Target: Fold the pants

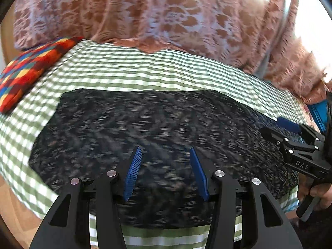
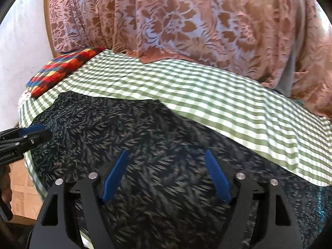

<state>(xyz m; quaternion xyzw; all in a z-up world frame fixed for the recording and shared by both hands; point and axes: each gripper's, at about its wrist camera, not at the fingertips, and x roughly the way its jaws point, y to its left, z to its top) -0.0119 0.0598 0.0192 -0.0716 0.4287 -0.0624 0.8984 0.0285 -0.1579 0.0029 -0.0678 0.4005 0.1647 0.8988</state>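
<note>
Dark leaf-patterned pants [image 1: 145, 124] lie spread flat on a green-and-white checked cloth [image 1: 145, 70]. My left gripper [image 1: 165, 149] hovers over their near part, open, with only the fabric below showing between its blue pads. The right gripper [image 1: 278, 127] reaches in over the pants' right end. In the right wrist view the pants [image 2: 145, 128] fill the middle, and a corner of the checked cloth [image 2: 228, 108] lies over their right side. My right gripper [image 2: 166, 152] stands wide open above them, holding nothing. The left gripper [image 2: 41, 132] shows at the pants' left edge.
A multicoloured patchwork cushion [image 1: 31, 72] [image 2: 62, 68] lies at the cloth's far left corner. A pink floral curtain [image 1: 166, 16] [image 2: 186, 25] hangs right behind the surface. A person's hand [image 1: 317, 191] grips the right tool's handle. Floor [image 2: 20, 186] shows beyond the left edge.
</note>
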